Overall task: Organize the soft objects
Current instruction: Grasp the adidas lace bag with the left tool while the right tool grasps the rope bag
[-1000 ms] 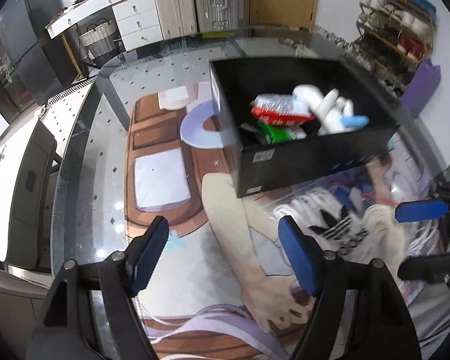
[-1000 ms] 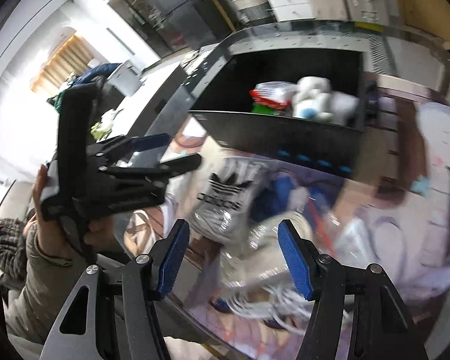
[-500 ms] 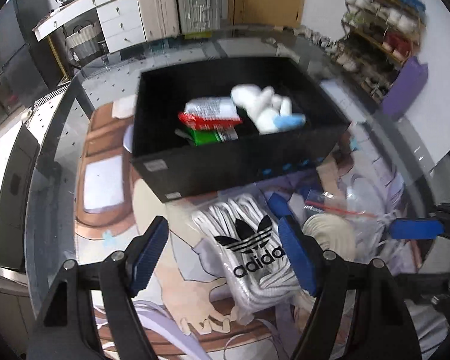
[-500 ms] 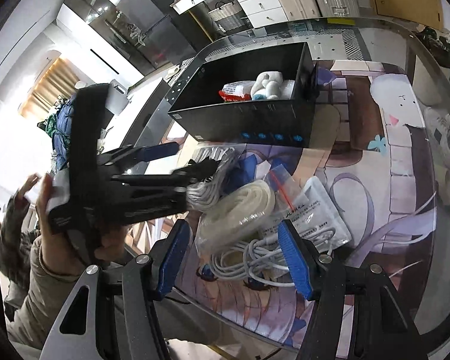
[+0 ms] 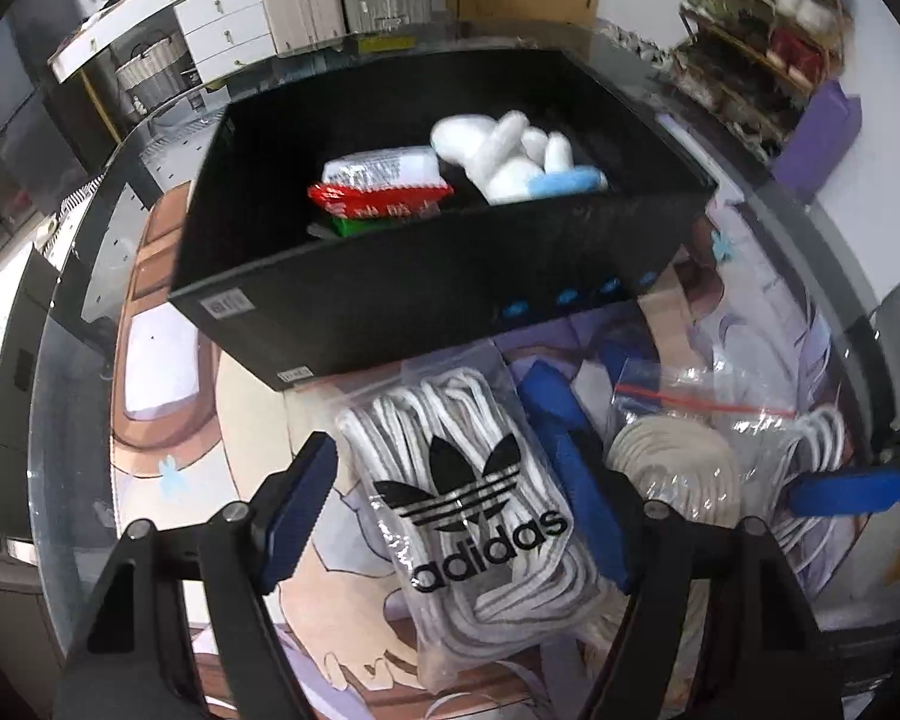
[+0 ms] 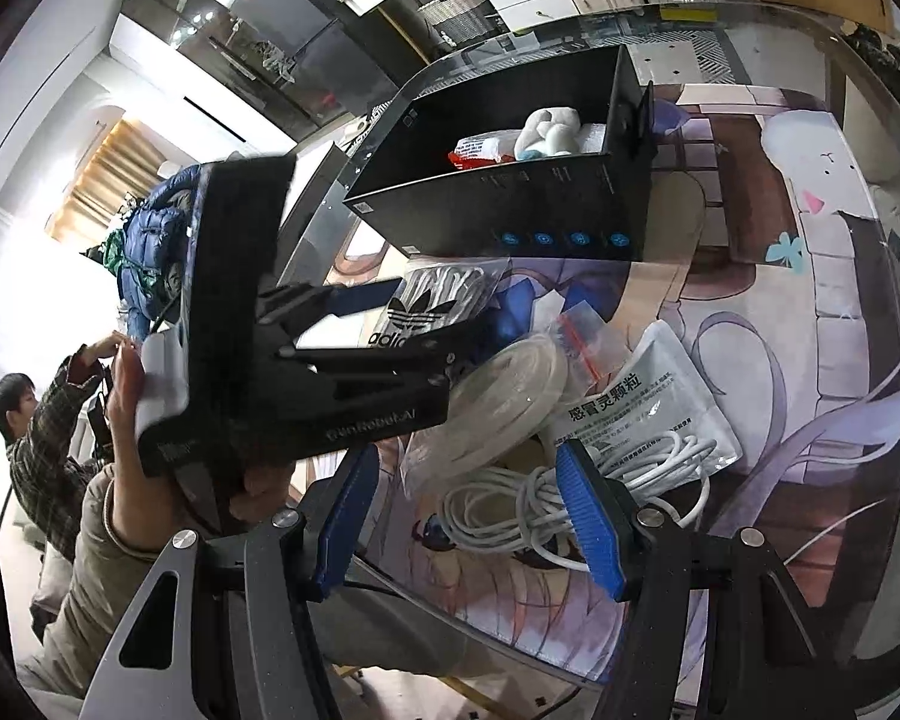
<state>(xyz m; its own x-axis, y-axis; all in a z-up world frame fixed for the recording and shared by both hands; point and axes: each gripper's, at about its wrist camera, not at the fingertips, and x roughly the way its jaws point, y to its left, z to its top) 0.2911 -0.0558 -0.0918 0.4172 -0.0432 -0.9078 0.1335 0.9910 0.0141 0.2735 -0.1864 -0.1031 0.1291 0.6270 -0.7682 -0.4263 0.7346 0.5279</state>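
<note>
A clear Adidas bag of white laces (image 5: 480, 516) lies on the table in front of the black box (image 5: 426, 300). My left gripper (image 5: 450, 516) is open, its blue pads on either side of the bag, just above it. The bag also shows in the right wrist view (image 6: 432, 306). The box holds a white plush toy (image 5: 510, 150) and red and green snack packets (image 5: 378, 198). My right gripper (image 6: 471, 516) is open and empty above a coiled white cable (image 6: 546, 504).
Beside the Adidas bag lie a bagged coil of pale rope (image 5: 678, 474), a zip bag with a red strip (image 5: 690, 396) and a white medicine pouch (image 6: 642, 396). The glass table's edge (image 6: 894, 300) curves at the right. A person (image 6: 36, 420) sits at far left.
My left gripper has moved right and forward, from bare mat to straddling the Adidas bag. My right gripper has pulled back and risen over the white cable.
</note>
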